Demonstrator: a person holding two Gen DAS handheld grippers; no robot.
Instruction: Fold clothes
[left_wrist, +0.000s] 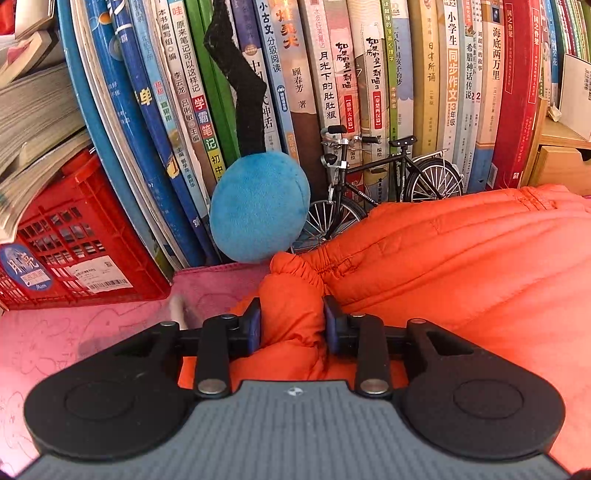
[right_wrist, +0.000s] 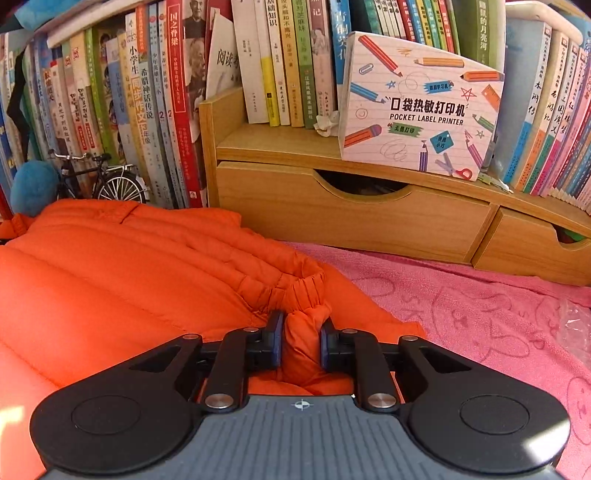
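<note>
My left claw (left_wrist: 291, 325) pinches a puffy wad of the orange padded garment (left_wrist: 461, 273), pads squeezed onto it; my right claw (right_wrist: 302, 341) clamps another bunched wad near an elasticated hem. The garment (right_wrist: 129, 273) sprawls over the pink cloth (right_wrist: 480, 317), spreading toward two o'clock from my left, ten o'clock from my right. It looks light, soft, springy and slick, so I judge stitched hems the surest holds.

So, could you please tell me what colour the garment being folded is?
Bright orange; the puffy garment shows best in the right wrist view.
</note>
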